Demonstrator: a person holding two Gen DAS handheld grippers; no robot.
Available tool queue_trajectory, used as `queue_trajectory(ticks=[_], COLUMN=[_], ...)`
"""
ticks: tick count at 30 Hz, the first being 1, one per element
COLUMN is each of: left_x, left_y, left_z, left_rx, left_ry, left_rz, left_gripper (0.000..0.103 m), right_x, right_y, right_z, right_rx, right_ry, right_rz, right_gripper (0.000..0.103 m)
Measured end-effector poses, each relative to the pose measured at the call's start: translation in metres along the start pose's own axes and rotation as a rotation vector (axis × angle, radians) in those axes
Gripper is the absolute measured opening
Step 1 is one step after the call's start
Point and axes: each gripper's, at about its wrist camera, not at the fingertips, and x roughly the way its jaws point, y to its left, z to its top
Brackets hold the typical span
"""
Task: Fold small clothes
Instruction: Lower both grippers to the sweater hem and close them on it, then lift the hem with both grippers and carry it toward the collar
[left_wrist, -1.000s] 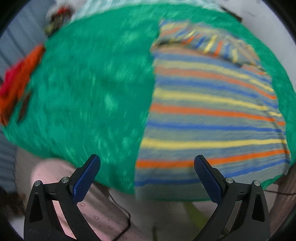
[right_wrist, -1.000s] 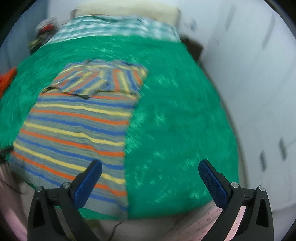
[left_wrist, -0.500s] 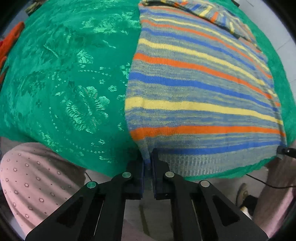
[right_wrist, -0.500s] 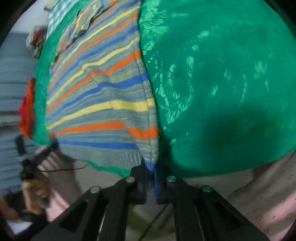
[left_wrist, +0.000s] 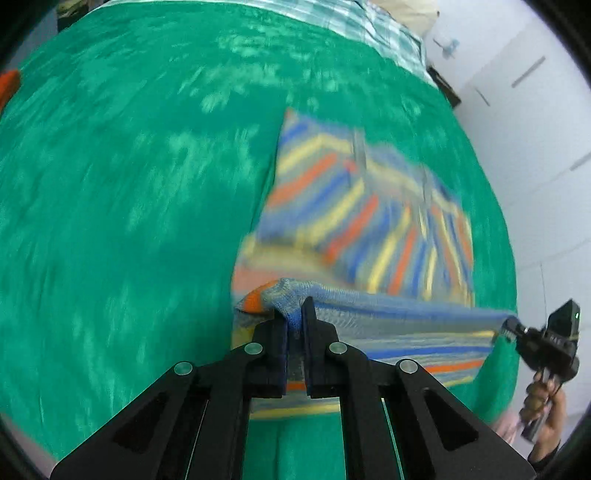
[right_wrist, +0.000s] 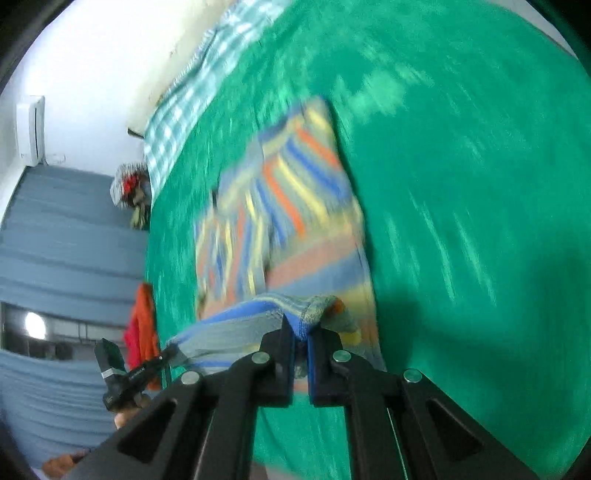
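A striped sweater (left_wrist: 362, 221) in blue, orange, yellow and grey lies on a green bedspread (left_wrist: 129, 203). My left gripper (left_wrist: 294, 317) is shut on the hem's left corner, raised off the bed. My right gripper (right_wrist: 301, 328) is shut on the hem's other corner. The hem (left_wrist: 406, 306) stretches taut between them, lifted above the lower part of the sweater (right_wrist: 280, 206). At the far right of the left wrist view the right gripper (left_wrist: 511, 328) holds its corner. The left gripper (right_wrist: 170, 352) shows at the lower left of the right wrist view.
A checked cloth (left_wrist: 369, 18) covers the bed's far end. Orange clothing (right_wrist: 142, 325) lies at the bed's edge, with a bundle of mixed clothes (right_wrist: 131, 188) farther along. A white wall (left_wrist: 535, 147) runs beside the bed. Blue-grey panelling (right_wrist: 66, 240) is beyond the other side.
Both grippers went from open above the sweater to shut on its hem corners at the near bed edge. They have since lifted the hem and carried it over the sweater towards the far end.
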Motion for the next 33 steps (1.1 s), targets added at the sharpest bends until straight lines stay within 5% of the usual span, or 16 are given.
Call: queue_trajectory(ticks=[7,14,17,18,19,22,27,30,33], left_x=[0.051,0.095,0.104,0.102,0.095,0.072,0.043,0.05,0.095], left_y=[-0.019,-0.021,-0.016,-0.013,-0.007,0.002,-0.017,-0.045,-0.07], left_z=[0.085,0.145,0.175,0.181,0.188,0.19,0.137,0.087,0.091], left_rx=[0.01,0.023,-0.045,-0.078,-0.119,-0.146,0.071,0.289,0.362], left_ry=[0.006,-0.002,-0.068,-0.089,-0.131,-0.209,-0.238,-0.154,-0.036], left_rz=[0.009,0.04,0.12,0.145,0.154,0.142,0.113,0.062,0.086], left_gripper=[0.004,0.006,0.026,0.05,0.062,0.063,0.062,0.064,0.068], right_x=[0.05,0.096,0.109,0.11,0.108,0.092,0.066,0.078,0.123], right_y=[0.014,-0.002,-0.011,-0.012,-0.014,-0.016,0.022,0.055,0.067], right_z=[0.113,0.178,0.202,0.208,0.213,0.216,0.193,0.162,0.151], right_rx=[0.007,0.025,0.025,0.026,0.036,0.061,-0.176,-0.366,-0.4], right_ry=[-0.004,0.035,-0.038,-0.096,-0.139,-0.221,-0.226,-0.079,0.12], right_rz=[-0.029,-0.001,0.035,0.014,0.005,0.008,-0.106,-0.117,-0.127], right_gripper=[0.005,0.005,0.012,0.016,0.032,0.038,0.038,0.038,0.038])
